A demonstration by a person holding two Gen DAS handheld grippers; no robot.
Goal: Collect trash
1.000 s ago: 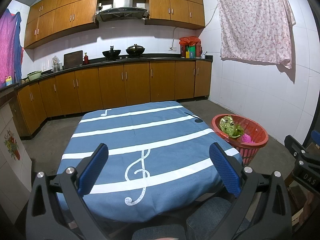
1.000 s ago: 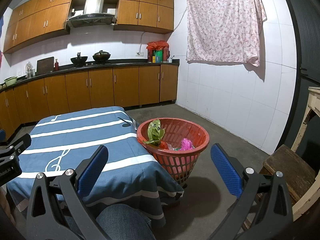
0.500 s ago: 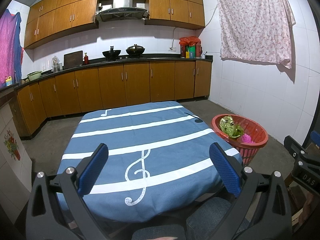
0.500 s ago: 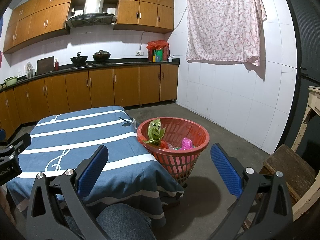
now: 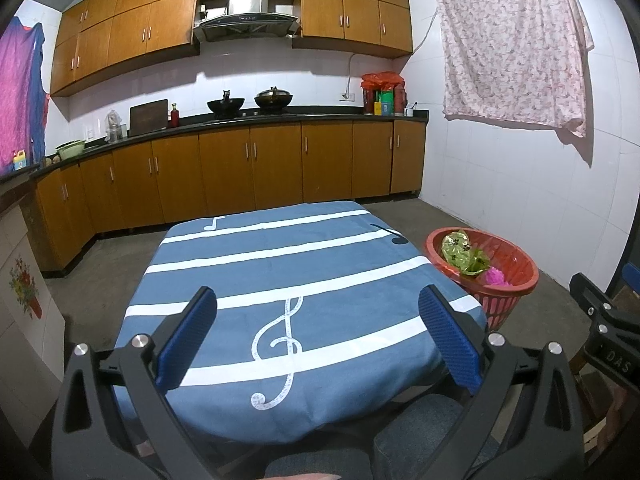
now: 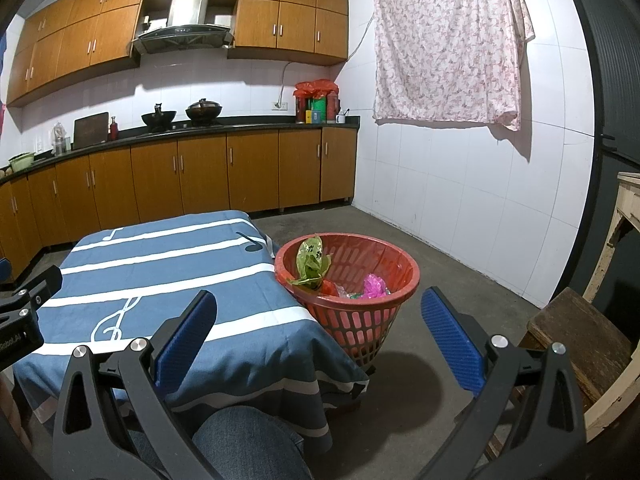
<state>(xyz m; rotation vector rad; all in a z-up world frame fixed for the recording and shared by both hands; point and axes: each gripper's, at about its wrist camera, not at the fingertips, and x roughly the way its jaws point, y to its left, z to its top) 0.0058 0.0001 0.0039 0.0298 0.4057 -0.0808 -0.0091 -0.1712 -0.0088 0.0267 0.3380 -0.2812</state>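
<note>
Both claws spread, empty: left claw [image 5: 318,322] over striped surface [image 5: 280,272], right claw [image 6: 320,322] near red basket [image 6: 404,292] on floor. Right view alone shows basket's trash [image 6: 374,285] clearly, wooden stool [image 6: 576,336].

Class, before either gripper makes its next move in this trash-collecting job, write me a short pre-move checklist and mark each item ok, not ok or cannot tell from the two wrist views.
1. Left gripper open and holding nothing: ok.
2. Right gripper open and holding nothing: ok.
3. Red basket upright on the floor beside the table: ok.
4. Green wrapper and pink scrap lie inside the basket: ok.
5. Blue tablecloth shows no trash on top: ok.
6. Trash left on the floor outside both views: cannot tell.
</note>
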